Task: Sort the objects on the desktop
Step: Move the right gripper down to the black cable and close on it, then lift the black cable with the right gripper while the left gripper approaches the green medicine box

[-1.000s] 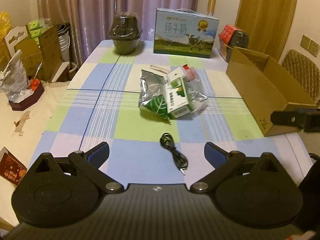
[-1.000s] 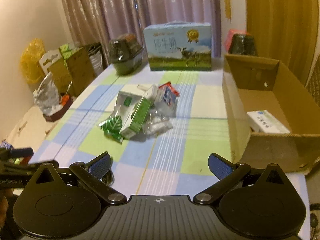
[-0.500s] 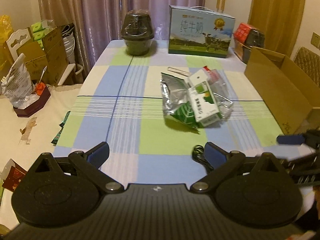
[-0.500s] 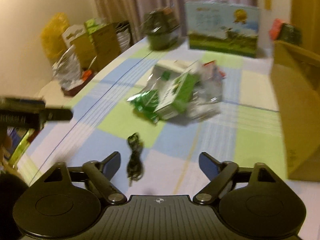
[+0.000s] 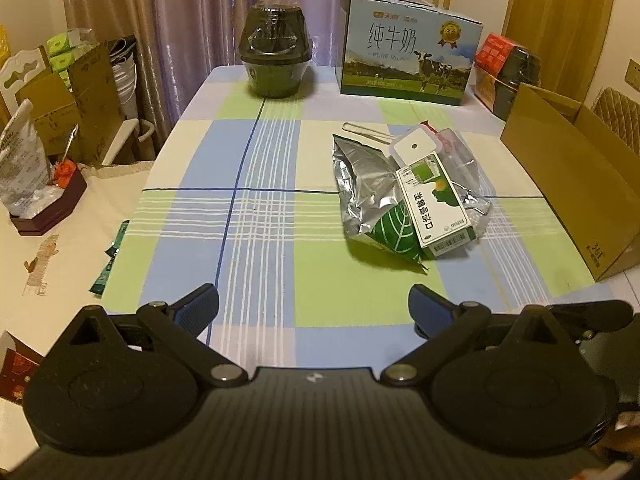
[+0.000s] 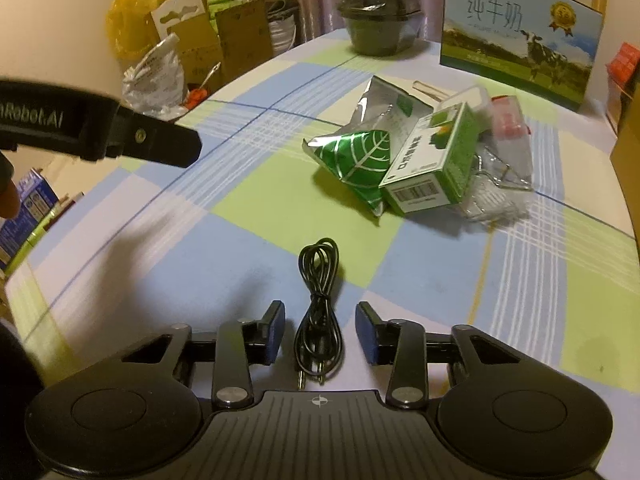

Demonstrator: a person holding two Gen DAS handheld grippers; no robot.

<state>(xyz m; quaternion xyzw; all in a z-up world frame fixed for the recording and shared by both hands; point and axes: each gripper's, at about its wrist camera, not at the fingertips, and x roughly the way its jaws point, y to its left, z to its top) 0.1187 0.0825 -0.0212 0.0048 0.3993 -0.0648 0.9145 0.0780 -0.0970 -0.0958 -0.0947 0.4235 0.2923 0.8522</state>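
The coiled black cable (image 6: pixel 319 312) lies on the worktop (image 6: pixel 248 184) between the right claw's (image 6: pixel 320 334) narrowed, untouching fingers; the left claw (image 5: pixel 313 312) gapes wide, empty.

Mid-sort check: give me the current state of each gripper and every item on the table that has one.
Left gripper: open, empty, above the table.
Right gripper: open, fingers either side of the cable, not closed on it.
Cable: coiled, flat on the tablecloth.
Green carton: on its side, on the foil bag.
Foil bag: crumpled, lying flat.
Cardboard box: open-topped.
Milk box: upright, closed.
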